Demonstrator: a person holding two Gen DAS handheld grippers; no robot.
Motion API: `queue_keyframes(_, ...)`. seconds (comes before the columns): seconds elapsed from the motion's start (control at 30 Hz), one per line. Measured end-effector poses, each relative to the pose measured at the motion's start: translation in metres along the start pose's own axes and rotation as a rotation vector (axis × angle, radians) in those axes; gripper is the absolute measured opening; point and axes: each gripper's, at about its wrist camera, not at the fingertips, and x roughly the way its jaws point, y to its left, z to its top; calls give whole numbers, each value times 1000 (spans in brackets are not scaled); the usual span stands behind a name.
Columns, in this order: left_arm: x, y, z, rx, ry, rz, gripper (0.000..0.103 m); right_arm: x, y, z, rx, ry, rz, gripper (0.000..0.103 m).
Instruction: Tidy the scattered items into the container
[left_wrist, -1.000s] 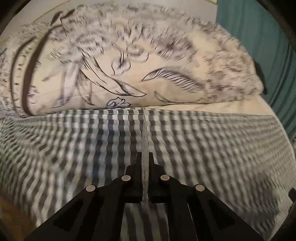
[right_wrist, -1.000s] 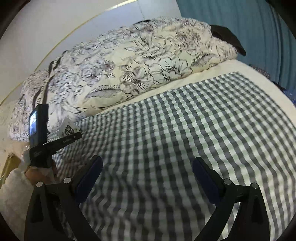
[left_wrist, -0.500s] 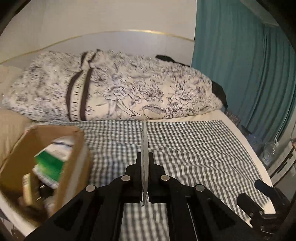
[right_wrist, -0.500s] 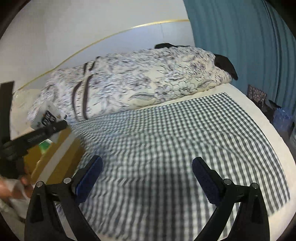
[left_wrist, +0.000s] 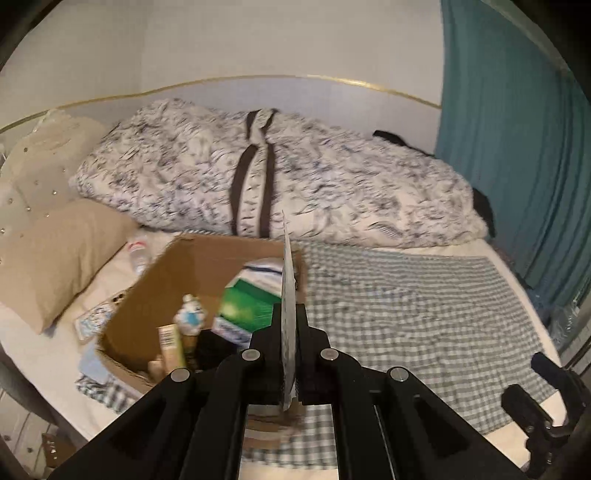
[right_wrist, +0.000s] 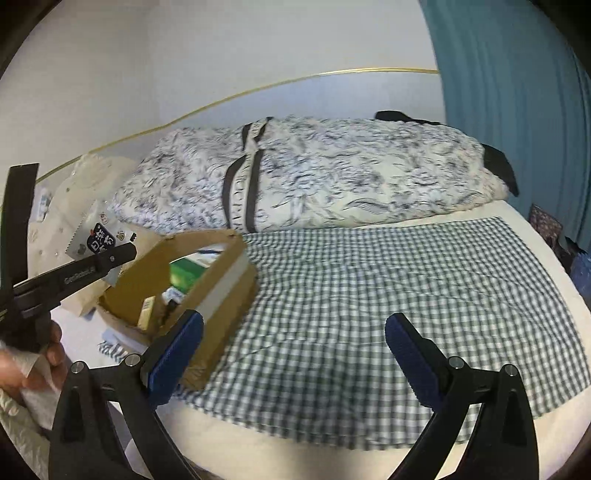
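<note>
Tidying status: well along, judging by the full box
Bed (right_wrist: 369, 295): checked cloth beside the cardboard box looks bare of loose items
Cardboard box (left_wrist: 177, 273): landmark, sitting on the bed's left part below the floral duvet (left_wrist: 332, 184); green carton (left_wrist: 247, 306), tubes and a small figure-topped bottle already inside
Right gripper (right_wrist: 295, 354): jaws spread, nothing between them, right of the box
Left gripper (left_wrist: 290, 332): jaws pressed together on a thin flat sachet (right_wrist: 94, 240), held above the box's near rim (drop still to come)
Left over: a water bottle (left_wrist: 138, 254) and small packets (left_wrist: 92, 321) left of the box
</note>
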Motion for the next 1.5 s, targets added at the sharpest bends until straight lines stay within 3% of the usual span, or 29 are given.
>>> queue_keyframes(0.17, 36, 27, 2, -10, 43, 22, 9, 25, 22, -3, -19, 44, 2, 99)
queue_keyframes(0.2, 44, 30, 2, -13, 60, 23, 26, 29, 24, -4, -24, 52, -4, 99)
queue_keyframes(0.23, 54, 32, 2, -13, 83, 28, 68, 32, 25, -4, -27, 58, -12, 99)
queue_keyframes(0.3, 62, 33, -1, -11, 78, 84, 103, 40, 24, -3, -28, 73, -31, 99)
queue_keyframes(0.33, 60, 32, -5, -12, 41, 110, 103, 43, 21, -1, -23, 74, -40, 99)
queue_keyframes(0.4, 60, 32, -8, -8, 19, 84, 103, 46, 15, 2, -6, 64, -53, 99)
queue_keyframes(0.67, 43, 19, -20, -51, 39, 66, 103, 44, -10, 7, 40, 72, -123, 99)
queue_keyframes(0.83, 34, 0, -11, -13, 59, 59, 103, 47, -16, 16, 45, 123, -192, 101)
queue_keyframes(1.5, 32, -14, -20, 15, 78, 59, 103, 34, -18, 26, 25, 105, -210, 101)
